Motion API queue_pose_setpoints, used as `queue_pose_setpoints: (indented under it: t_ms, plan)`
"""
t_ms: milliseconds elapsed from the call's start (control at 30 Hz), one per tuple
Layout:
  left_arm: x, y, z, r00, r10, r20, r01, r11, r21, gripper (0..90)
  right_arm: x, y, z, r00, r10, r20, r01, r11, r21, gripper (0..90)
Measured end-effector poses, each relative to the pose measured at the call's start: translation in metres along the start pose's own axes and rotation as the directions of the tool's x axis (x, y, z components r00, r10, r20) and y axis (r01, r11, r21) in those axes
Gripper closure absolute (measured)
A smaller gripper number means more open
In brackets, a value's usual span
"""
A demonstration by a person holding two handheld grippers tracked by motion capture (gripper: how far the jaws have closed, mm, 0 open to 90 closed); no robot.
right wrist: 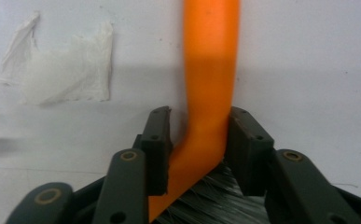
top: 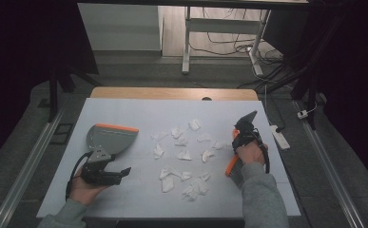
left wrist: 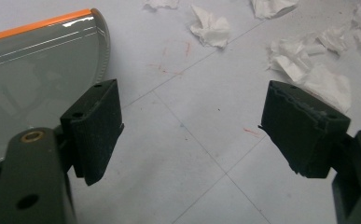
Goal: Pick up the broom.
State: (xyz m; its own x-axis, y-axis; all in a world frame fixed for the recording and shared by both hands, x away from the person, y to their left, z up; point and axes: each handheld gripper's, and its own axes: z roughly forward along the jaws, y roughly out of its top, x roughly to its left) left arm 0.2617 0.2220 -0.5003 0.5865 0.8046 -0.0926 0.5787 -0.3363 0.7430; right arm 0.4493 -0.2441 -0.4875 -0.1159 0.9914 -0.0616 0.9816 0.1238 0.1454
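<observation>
right hand-held gripper clamped on the orange brush handle, at the right of the tabletop beside scattered tissue scraps; bristles mostly hidden beneath the jaws. left hand-held gripper jaws apart, nothing between them, dustpan just beyond it, cut off in the left gripper view.

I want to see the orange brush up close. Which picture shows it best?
The right gripper view: the brush's orange handle runs up between the black jaws, bristles below. In the high view the brush is small, mostly hidden by the hand. The left gripper view looks at the dustpan and paper scraps.
</observation>
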Motion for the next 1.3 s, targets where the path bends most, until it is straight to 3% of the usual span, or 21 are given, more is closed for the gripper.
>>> queue_pose_setpoints:
  t_ms: [200,400,533,567,700,767,800,867,900,933,967,1000,1067,1133,1200,1300]
  plan:
    - [0.0,-0.001,0.0,1.0,-0.001,-0.002,0.001,1.0,0.001,21.0,0.001,-0.001,-0.001,1.0,-0.003,0.005,0.003,1.0,-0.004,69.7]
    - [0.001,-0.001,0.0,1.0,-0.001,-0.004,0.001,1.0,0.006,21.0,-0.003,-0.003,-0.001,0.9977,-0.064,-0.023,0.063,0.998,-0.016,70.1]
    - [0.001,-0.001,0.001,1.0,-0.004,-0.005,0.004,0.9999,0.009,21.0,-0.012,-0.007,-0.006,0.9902,-0.102,-0.096,0.098,0.994,-0.045,70.2]
    - [0.002,-0.001,0.001,1.0,-0.005,-0.007,0.005,1.0,0.008,21.0,-0.012,-0.007,-0.006,0.9902,-0.102,-0.096,0.098,0.994,-0.045,70.2]
    - [0.002,-0.001,0.002,0.9999,-0.007,-0.009,0.007,0.9999,0.014,21.0,-0.028,-0.016,-0.02,0.9724,-0.132,-0.192,0.111,0.987,-0.119,70.3]
    - [0.003,-0.001,0.003,0.9999,-0.008,-0.01,0.008,0.9998,0.017,21.0,-0.031,-0.018,-0.023,0.969,-0.137,-0.205,0.111,0.985,-0.133,70.3]
    - [0.003,-0.001,0.003,0.9999,-0.01,-0.011,0.01,0.9998,0.018,21.0,-0.037,-0.022,-0.029,0.9587,-0.143,-0.246,0.103,0.98,-0.168,70.3]
    - [0.003,-0.001,0.004,0.9999,-0.011,-0.013,0.011,0.9998,0.019,21.0,-0.04,-0.024,-0.033,0.954,-0.146,-0.262,0.099,0.978,-0.185,70.3]
    - [0.003,-0.001,0.004,0.9998,-0.013,-0.015,0.013,0.9997,0.019,21.0,-0.044,-0.028,-0.039,0.9417,-0.165,-0.293,0.099,0.969,-0.226,70.3]
    - [0.003,0.0,0.004,0.9998,-0.014,-0.017,0.014,0.9997,0.019,21.0,-0.044,-0.028,-0.039,0.9417,-0.165,-0.293,0.099,0.969,-0.226,70.3]
    - [0.003,0.0,0.005,0.9997,-0.016,-0.02,0.017,0.9997,0.018,21.0,-0.046,-0.032,-0.045,0.9274,-0.177,-0.329,0.09,0.96,-0.264,70.3]
    - [0.003,0.0,0.005,0.9996,-0.017,-0.021,0.018,0.9997,0.018,21.0,-0.046,-0.032,-0.045,0.9274,-0.177,-0.329,0.09,0.96,-0.264,70.3]
    - [0.003,0.001,0.005,0.9996,-0.016,-0.022,0.017,0.9997,0.017,21.0,-0.046,-0.035,-0.051,0.9131,-0.188,-0.362,0.077,0.951,-0.3,70.3]
    - [0.002,0.002,0.006,0.9996,-0.016,-0.023,0.016,0.9997,0.016,21.0,-0.045,-0.037,-0.056,0.8952,-0.201,-0.398,0.061,0.94,-0.337,70.3]
    - [0.001,0.002,0.006,0.9996,-0.015,-0.025,0.015,0.9998,0.014,21.0,-0.043,-0.039,-0.061,0.8847,-0.227,-0.407,0.066,0.926,-0.372,70.3]
    - [0.0,0.003,0.006,0.9995,-0.018,-0.027,0.018,0.9998,0.01,21.0,-0.041,-0.041,-0.064,0.856,-0.254,-0.45,0.046,0.905,-0.423,70.3]
